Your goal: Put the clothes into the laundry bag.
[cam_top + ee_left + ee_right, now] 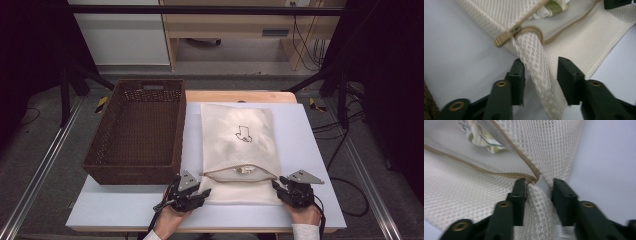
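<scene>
Left gripper view (pixel 540 72): jaws spread around a raised fold of mesh bag (pixel 534 60), zipper pull (pixel 504 38) beyond; right gripper (pixel 539 192) likewise spread at bag's other corner; high view: bag at desk (pixel 310 150) front edge, brown basket (pixel 140 130) beside.

Both hands low and apart, left gripper (pixel 204 192) and right gripper (pixel 276 184) part-open
</scene>
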Action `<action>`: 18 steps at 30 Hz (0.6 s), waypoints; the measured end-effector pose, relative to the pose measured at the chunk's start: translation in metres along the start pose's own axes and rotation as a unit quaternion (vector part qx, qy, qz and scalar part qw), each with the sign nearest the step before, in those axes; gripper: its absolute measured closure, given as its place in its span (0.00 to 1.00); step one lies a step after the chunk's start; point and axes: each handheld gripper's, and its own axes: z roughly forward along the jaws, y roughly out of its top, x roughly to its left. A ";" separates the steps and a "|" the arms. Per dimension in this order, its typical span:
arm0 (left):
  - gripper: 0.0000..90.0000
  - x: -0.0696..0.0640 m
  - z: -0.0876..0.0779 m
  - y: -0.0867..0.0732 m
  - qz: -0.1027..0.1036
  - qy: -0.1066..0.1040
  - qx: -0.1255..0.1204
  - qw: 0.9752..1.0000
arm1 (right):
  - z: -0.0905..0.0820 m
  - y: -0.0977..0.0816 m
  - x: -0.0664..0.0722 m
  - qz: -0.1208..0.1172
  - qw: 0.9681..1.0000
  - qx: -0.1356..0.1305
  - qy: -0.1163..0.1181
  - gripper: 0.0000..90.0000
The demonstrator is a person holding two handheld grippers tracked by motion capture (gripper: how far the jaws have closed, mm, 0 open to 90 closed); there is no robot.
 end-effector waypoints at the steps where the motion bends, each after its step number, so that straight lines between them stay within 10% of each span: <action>1: 0.58 0.002 0.000 0.003 -0.001 -0.001 -0.003 1.000 | -0.002 0.001 -0.001 -0.005 1.000 -0.011 0.001 0.56; 8: 0.67 0.013 0.013 0.008 -0.016 0.003 0.011 1.000 | -0.027 0.009 -0.009 0.020 0.997 -0.076 -0.013 0.45; 18: 0.87 0.013 0.019 0.001 -0.005 0.018 0.028 0.999 | 0.006 -0.004 -0.018 0.034 0.999 0.010 -0.012 0.73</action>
